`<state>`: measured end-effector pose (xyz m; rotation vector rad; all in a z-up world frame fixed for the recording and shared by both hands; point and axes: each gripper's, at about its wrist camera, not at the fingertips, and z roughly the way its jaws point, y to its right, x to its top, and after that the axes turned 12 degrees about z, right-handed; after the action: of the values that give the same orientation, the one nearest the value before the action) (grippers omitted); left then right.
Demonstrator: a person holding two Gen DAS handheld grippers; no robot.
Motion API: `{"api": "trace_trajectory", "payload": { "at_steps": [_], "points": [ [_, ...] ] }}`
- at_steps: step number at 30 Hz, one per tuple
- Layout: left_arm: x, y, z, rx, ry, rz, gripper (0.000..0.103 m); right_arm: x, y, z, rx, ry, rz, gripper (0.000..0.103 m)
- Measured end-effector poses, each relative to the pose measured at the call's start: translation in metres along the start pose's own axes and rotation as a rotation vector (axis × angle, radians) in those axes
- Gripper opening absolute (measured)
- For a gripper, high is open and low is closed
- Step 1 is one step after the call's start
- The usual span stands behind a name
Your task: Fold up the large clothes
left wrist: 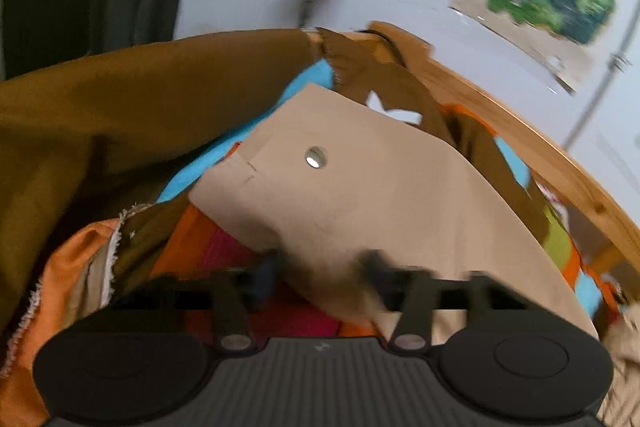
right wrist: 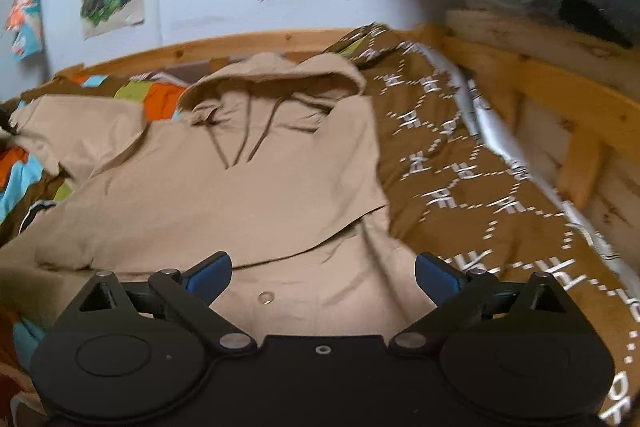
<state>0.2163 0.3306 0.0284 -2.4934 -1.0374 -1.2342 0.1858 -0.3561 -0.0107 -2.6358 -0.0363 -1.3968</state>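
Fingers of the right gripper (right wrist: 322, 273) stand wide apart, empty, over the hem of the beige hoodie (right wrist: 240, 195). The left gripper (left wrist: 324, 267) is blurred, but its fingers appear closed on a lifted beige corner beside a snap. Beyond the hem, the hoodie lies spread on the bed (right wrist: 460, 187), hood toward the headboard, one sleeve out. Folding seems barely begun; most folds remain.

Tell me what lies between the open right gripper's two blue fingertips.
In the right wrist view, only the beige hoodie lies between the right gripper fingertips, with a metal snap on its cloth.
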Motion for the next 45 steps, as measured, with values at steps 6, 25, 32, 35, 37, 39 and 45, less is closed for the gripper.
{"api": "trace_trajectory", "payload": {
  "at_steps": [6, 25, 32, 35, 37, 39, 45],
  "points": [
    [-0.004, 0.019, -0.029, 0.003, 0.169, 0.062, 0.005, -0.003, -0.012, 0.005, 0.038, 0.007, -0.048, 0.098],
    [-0.081, 0.237, -0.206, -0.732, 0.512, 0.721, 0.004, 0.039, -0.011, 0.015, 0.183, 0.138, 0.113, 0.099],
    [-0.192, 0.295, -0.179, -0.932, 0.279, 0.704, 0.004, 0.031, 0.022, 0.025, 0.163, 0.087, 0.294, 0.099],
    [-0.239, 0.308, -0.171, -0.968, 0.198, 0.734, 0.004, 0.027, 0.040, 0.027, 0.146, 0.065, 0.382, 0.099],
    [-0.260, 0.315, -0.164, -0.991, 0.122, 0.781, 0.005, 0.024, 0.050, 0.027, 0.136, 0.049, 0.437, 0.099],
    [-0.278, 0.313, -0.161, -1.011, 0.063, 0.826, 0.008, 0.020, 0.057, 0.028, 0.130, 0.036, 0.473, 0.099],
    [-0.284, 0.287, -0.158, -1.092, -0.064, 0.835, 0.046, 0.013, 0.056, 0.042, 0.149, -0.034, 0.511, 0.100]
  ]
}}
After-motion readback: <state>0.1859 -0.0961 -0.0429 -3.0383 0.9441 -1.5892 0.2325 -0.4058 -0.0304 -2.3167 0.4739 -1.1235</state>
